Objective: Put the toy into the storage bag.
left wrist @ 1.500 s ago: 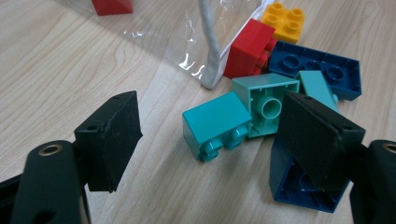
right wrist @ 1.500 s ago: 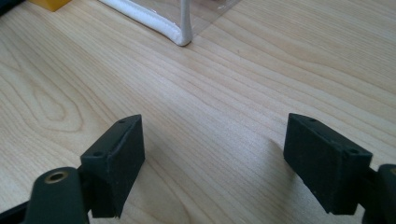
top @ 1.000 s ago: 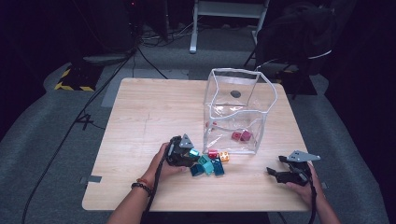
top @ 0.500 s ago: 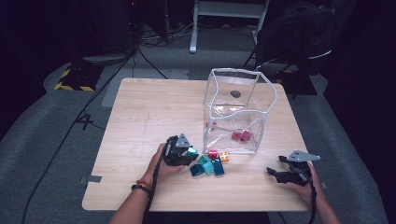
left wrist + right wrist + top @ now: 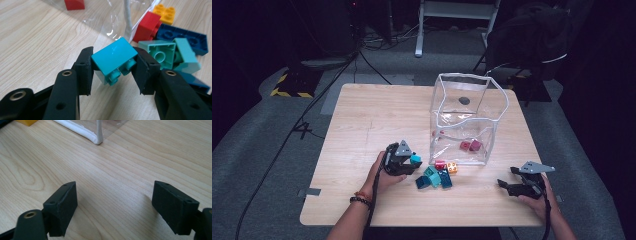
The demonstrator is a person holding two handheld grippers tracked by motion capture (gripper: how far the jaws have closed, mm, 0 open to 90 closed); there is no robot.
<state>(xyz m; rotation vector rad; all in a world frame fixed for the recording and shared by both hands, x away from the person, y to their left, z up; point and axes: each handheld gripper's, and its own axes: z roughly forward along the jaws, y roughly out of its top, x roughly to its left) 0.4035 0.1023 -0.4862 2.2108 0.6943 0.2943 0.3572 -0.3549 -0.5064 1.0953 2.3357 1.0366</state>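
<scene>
The pale wooden surface (image 5: 377,125) is carrying everything here, and the biggest thing standing on it is the clear soft-plastic box with white piping along its edges (image 5: 469,120), which is already holding two dark red bricks (image 5: 470,145) on its floor. Just in front of that box a loose cluster of plastic bricks (image 5: 437,176) is lying, teal, dark blue, red and yellow, touching one another. The left tongs (image 5: 114,64) are gripping one small turquoise plastic brick with studs (image 5: 115,60), the jaws having just been closing on it, and the pads are now pressing on its two opposite flat sides while it is sitting tilted, studs pointing down toward the camera, just clear of the wood beside the cluster. It is looking light, rigid and glossy, so I am judging it could pivot or slip in the pads; the flat parallel walls are the sensible place to hold, not the studs. The right tongs (image 5: 113,205) are resting wide open over bare wood near the box's corner, holding nothing.
</scene>
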